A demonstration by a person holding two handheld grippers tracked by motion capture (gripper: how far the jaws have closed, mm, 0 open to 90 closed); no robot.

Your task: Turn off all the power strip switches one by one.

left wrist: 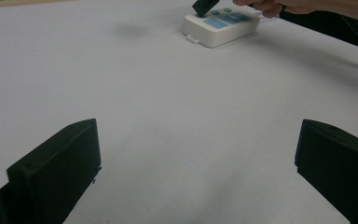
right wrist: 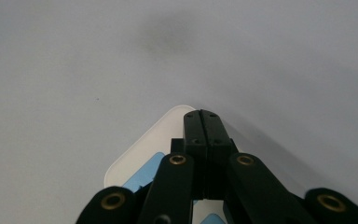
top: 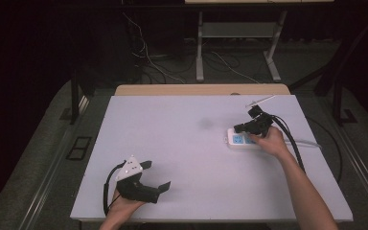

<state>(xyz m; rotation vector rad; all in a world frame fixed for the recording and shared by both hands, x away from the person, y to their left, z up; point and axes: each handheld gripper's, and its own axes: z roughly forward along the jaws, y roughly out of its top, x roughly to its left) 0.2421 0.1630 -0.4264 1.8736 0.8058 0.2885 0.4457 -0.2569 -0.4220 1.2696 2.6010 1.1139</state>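
Right gripper view: closed right hand-held gripper point(right wrist: 203, 122) over power strip point(right wrist: 137, 158).

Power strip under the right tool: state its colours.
White power strip with light blue socket panels, clearest in the left gripper view.

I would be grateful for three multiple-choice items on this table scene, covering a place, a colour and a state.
1. Where on the pale grey table top does the white plastic power strip lie?
A. right half
B. left front corner
C. dead centre

2. What colour are the strip's socket faces?
A. red
B. light blue
C. yellow

3. How do the left gripper and right gripper stand?
A. both shut
B. left shut, right open
C. left open, right shut

Answers: 1 A, the high view shows it right of the middle; 2 B, blue panels show in the left gripper view; 3 C, the left fingers stand wide apart, while the right ones meet over the strip.
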